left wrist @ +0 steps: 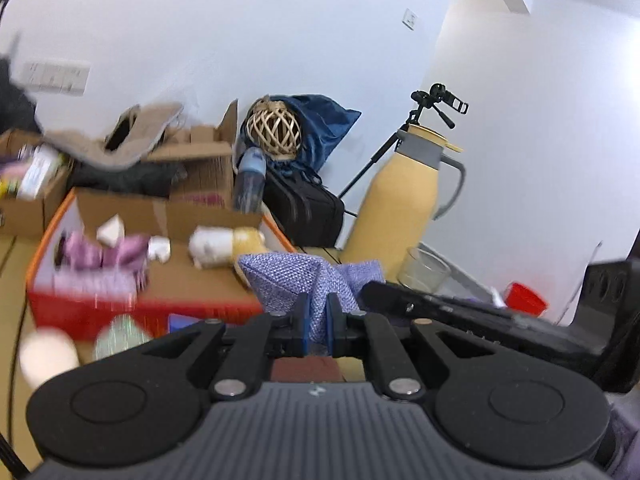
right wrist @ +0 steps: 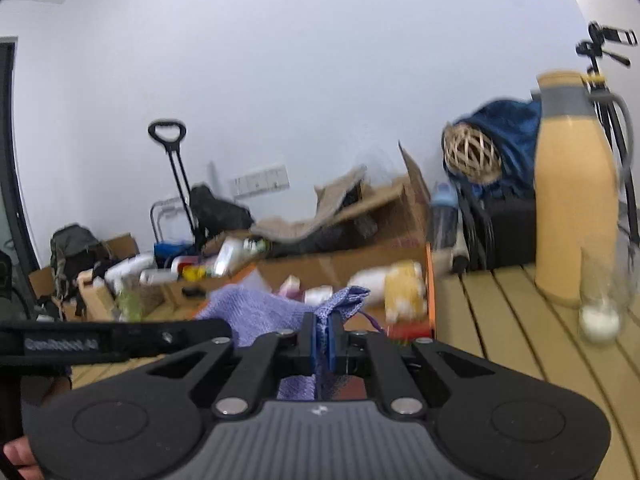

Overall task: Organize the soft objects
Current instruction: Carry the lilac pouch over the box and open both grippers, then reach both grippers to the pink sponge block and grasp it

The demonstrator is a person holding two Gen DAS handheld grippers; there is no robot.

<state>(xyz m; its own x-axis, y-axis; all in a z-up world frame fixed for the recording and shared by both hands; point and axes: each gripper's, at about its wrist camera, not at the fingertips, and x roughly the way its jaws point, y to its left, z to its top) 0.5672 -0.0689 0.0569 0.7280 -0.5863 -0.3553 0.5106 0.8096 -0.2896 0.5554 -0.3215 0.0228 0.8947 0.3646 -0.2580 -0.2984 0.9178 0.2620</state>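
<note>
Lilac knitted cloth (left wrist: 280,276): being held clear of the slatted table (right wrist: 500,320), near its box-side edge. Left gripper (left wrist: 318,322) and right gripper (right wrist: 322,344) are each pinching a corner, probably stretching it flat for folding.

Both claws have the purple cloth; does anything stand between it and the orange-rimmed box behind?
Nothing visible does. The left claw and right claw are each shut on the purple cloth, held in front of the orange-rimmed box. Soft toys already lie inside the box. The yellow thermos and glass stand off to the right.
</note>
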